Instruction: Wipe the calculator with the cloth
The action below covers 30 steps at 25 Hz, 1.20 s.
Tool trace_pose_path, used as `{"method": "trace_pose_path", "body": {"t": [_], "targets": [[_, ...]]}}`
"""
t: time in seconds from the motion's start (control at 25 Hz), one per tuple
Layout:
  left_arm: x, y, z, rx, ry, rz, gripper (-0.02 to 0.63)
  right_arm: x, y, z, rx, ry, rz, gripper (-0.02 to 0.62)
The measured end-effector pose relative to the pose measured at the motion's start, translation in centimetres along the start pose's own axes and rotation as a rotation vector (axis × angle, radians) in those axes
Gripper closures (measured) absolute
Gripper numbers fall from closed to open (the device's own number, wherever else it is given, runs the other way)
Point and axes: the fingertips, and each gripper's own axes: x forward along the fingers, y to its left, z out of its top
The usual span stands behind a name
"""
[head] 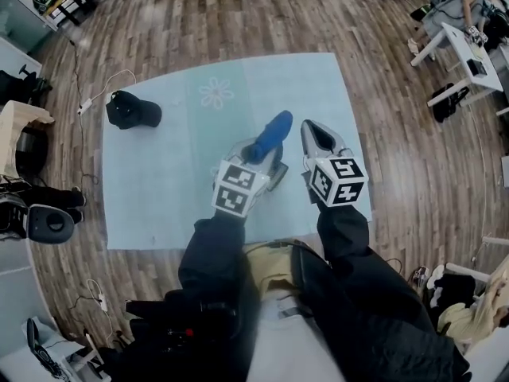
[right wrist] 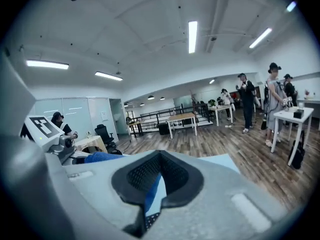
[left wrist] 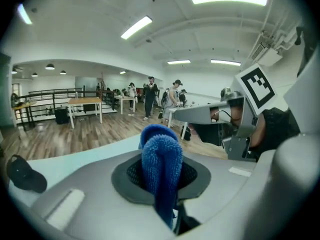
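A blue cloth (head: pixel 271 134) sticks up and forward out of my left gripper (head: pixel 254 153), which is shut on it above the pale blue mat (head: pixel 159 173). In the left gripper view the cloth (left wrist: pixel 160 149) stands folded between the pads. My right gripper (head: pixel 308 127) hovers just right of it with its tips together. In the right gripper view a thin sliver of the calculator (right wrist: pixel 151 218), showing dark keys and a pale face, sits in the gap under the meeting pads of that gripper (right wrist: pixel 160 156). The rest of the calculator is hidden, and it is nowhere on the mat.
A black cap (head: pixel 133 110) lies at the mat's far left corner. Wooden floor surrounds the mat, with a white cable (head: pixel 99 86) and bags (head: pixel 40 213) at the left. White desks (head: pixel 469 46) and people stand at the far right.
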Motion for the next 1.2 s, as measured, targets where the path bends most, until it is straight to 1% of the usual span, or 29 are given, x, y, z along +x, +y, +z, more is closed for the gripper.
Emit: {"method": "trace_pose_path", "body": {"t": [0.12,0.28,0.4,0.52,0.6,0.72,1.0,1.2], "targets": [[-1.9,0.9,3.3,-0.021,-0.113,0.059,0.549,-0.7,1.6,3.3,-0.034,-0.083,0.015,0.595],[-4.3,2.2,6.4,-0.011,-0.236,0.134,0.549,-1.7,3.0,7.1,-0.064,-0.187,0.029,0.595],[-6.0,3.0,8.5,-0.012,-0.316,0.17,0.549,-2.1,4.0,9.0,-0.091,-0.241,0.032,0.596],[-7.4,3.7,10.2,0.0,-0.382,0.218,0.549,-2.5,4.7,10.2,-0.119,-0.272,0.034,0.595],[-8.2,4.0,11.2,0.012,-0.409,0.251,0.549,-2.7,4.9,10.7,-0.131,-0.284,0.034,0.595],[-8.8,3.9,12.7,0.031,-0.441,0.276,0.549,-3.0,5.0,11.5,-0.136,-0.303,0.034,0.595],[-9.3,3.6,15.1,0.067,-0.485,0.294,0.549,-3.3,4.7,13.3,-0.14,-0.346,0.03,0.595],[-9.5,3.7,15.8,0.076,-0.489,0.312,0.55,-3.3,4.6,14.0,-0.136,-0.372,0.033,0.595]]}}
